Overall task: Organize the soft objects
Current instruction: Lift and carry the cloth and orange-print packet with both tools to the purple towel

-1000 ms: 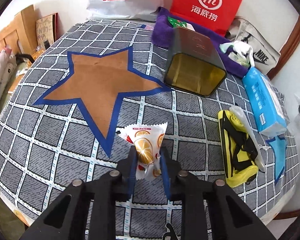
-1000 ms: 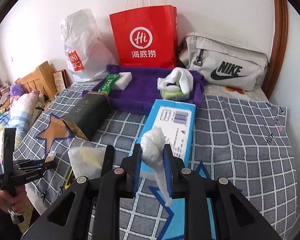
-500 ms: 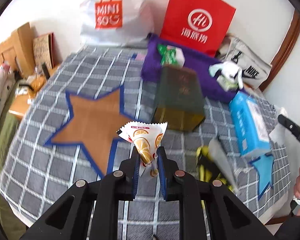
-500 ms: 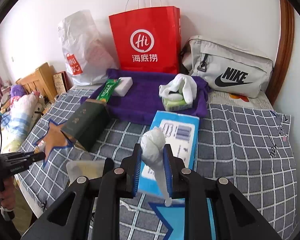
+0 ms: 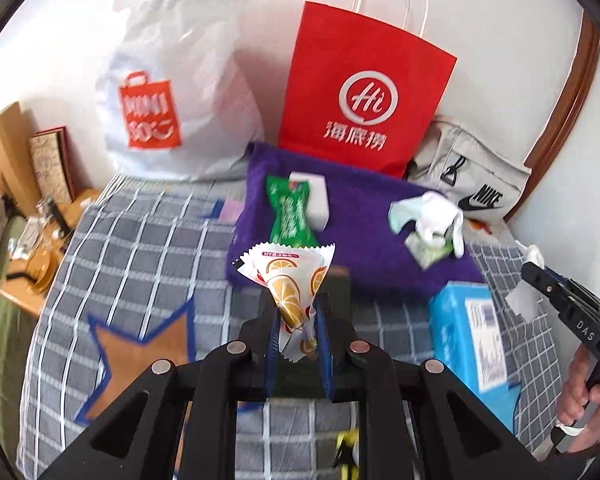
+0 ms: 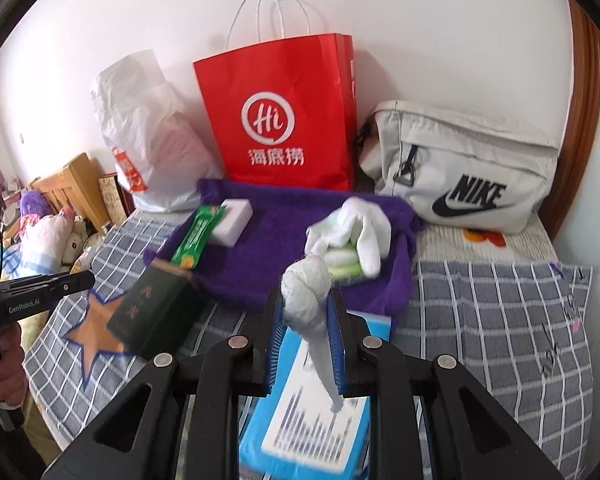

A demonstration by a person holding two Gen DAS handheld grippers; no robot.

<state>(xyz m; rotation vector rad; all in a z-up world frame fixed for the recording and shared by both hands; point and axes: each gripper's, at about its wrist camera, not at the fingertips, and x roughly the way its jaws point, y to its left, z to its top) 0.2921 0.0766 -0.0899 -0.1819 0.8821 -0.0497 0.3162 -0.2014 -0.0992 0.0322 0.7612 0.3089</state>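
Both my grippers are loaded, one soft item each, above the checked bed.

My left gripper is clamped on one orange-print snack packet; my right gripper pinches one knotted white cloth; ahead, one purple towel carries one green packet, one white sponge and one white sock bundle; one blue tissue pack lies below.

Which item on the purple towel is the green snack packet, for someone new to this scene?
Find the red paper bag against the wall; the purple towel lies right in front of it. At the towel's left end the green snack packet leans on a white sponge block. It is the only long, glossy green wrapper there.
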